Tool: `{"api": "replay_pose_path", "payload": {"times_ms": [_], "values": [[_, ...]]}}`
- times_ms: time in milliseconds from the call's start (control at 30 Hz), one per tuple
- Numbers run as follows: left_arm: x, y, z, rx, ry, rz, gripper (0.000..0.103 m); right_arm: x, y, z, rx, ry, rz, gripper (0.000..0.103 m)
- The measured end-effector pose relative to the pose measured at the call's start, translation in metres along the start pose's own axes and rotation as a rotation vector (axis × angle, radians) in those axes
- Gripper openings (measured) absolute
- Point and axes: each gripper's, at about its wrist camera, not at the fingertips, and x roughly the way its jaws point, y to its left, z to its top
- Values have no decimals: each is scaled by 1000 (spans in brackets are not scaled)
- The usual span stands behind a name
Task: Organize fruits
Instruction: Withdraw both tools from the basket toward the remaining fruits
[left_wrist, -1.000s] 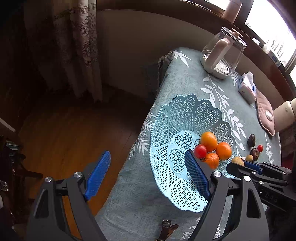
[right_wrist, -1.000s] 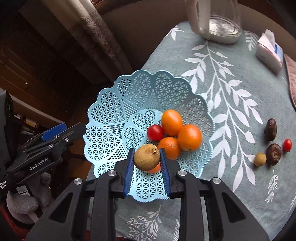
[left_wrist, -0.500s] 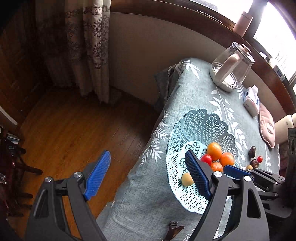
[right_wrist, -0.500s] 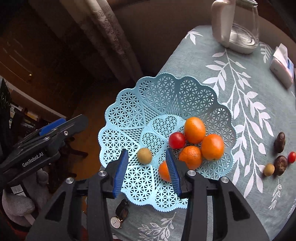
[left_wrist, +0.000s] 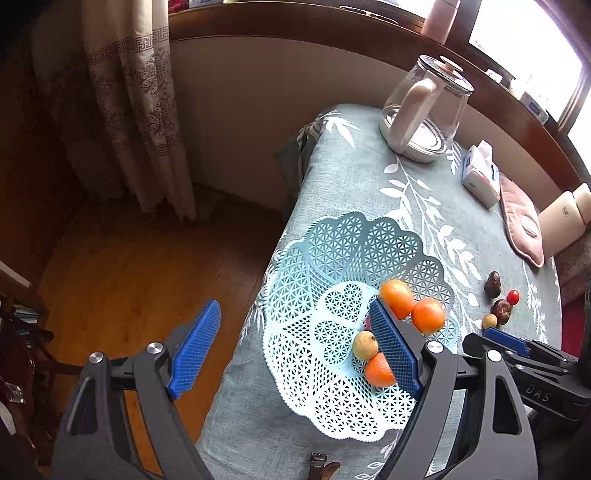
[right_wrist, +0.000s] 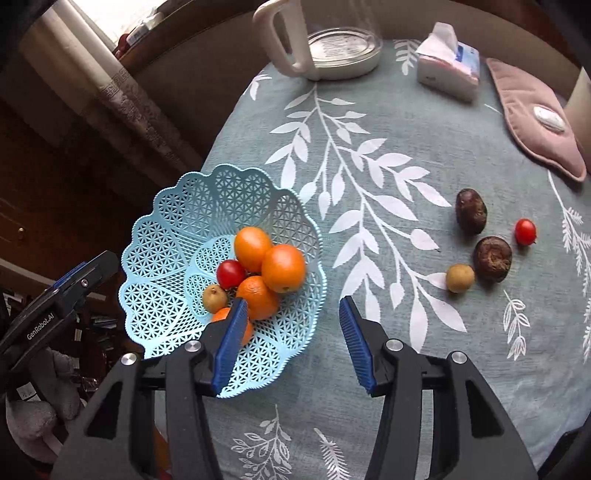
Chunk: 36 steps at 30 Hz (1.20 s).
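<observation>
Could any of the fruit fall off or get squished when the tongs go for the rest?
Maybe. The blue basket sits right at the table's edge, so a bump from the open left tongs could tip it toward the floor. The loose cherry tomato is round and might roll away if the open right tongs nudge it. It sits close to a dark brown fruit, so the tongs could catch both.

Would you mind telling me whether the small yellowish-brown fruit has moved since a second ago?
Yes. It left the right gripper, which held it above the basket's near rim, and now lies inside the blue basket beside the cherry tomato: the yellowish-brown fruit.
</observation>
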Motion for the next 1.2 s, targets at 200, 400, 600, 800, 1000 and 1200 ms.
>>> {"api": "replay_pose_path", "payload": {"times_ms": [200, 400, 600, 800, 1000, 1200], "values": [[-7, -26, -3, 20, -9, 3, 84, -6, -46, -8, 82, 3, -34, 52], [-18, -50, -15, 20, -11, 31, 84, -20, -84, -15, 114, -5, -35, 52], [-28, -82, -25, 23, -22, 36, 84, -36, -128, -25, 150, -8, -42, 52], [-37, -125, -33, 56, -33, 23, 84, -54, -176, -35, 197, -25, -53, 52], [-42, -164, -41, 77, -48, 7, 84, -72, -221, -44, 233, -44, -72, 52], [-33, -204, -53, 102, -34, -13, 84, -78, -257, -55, 246, -29, -90, 52]]}}
